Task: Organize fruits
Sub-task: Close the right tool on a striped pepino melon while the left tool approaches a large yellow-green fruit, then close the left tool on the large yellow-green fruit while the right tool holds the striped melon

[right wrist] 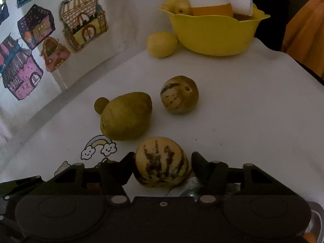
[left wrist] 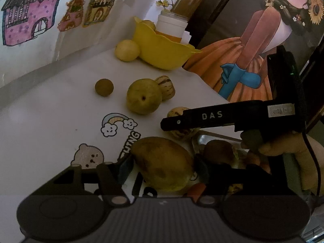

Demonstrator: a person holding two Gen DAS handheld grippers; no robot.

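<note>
While the right gripper point(right wrist: 163, 168) at lower centre pinches the round cream fruit with dark stripes point(right wrist: 162, 162), the left gripper point(left wrist: 162, 172) clasps the big yellow-brown mango point(left wrist: 164, 164) crosswise

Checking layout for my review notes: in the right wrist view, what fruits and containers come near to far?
Striped fruit between the claw's fingers → green pear → second striped fruit → yellow round fruit → yellow bowl.

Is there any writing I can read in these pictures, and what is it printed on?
"DAS": white letters on the right tongs' black arm.
"HTNG": partly hidden letters printed on the white tablecloth.
Small pale sticker on the same arm: too blurred to read.
</note>
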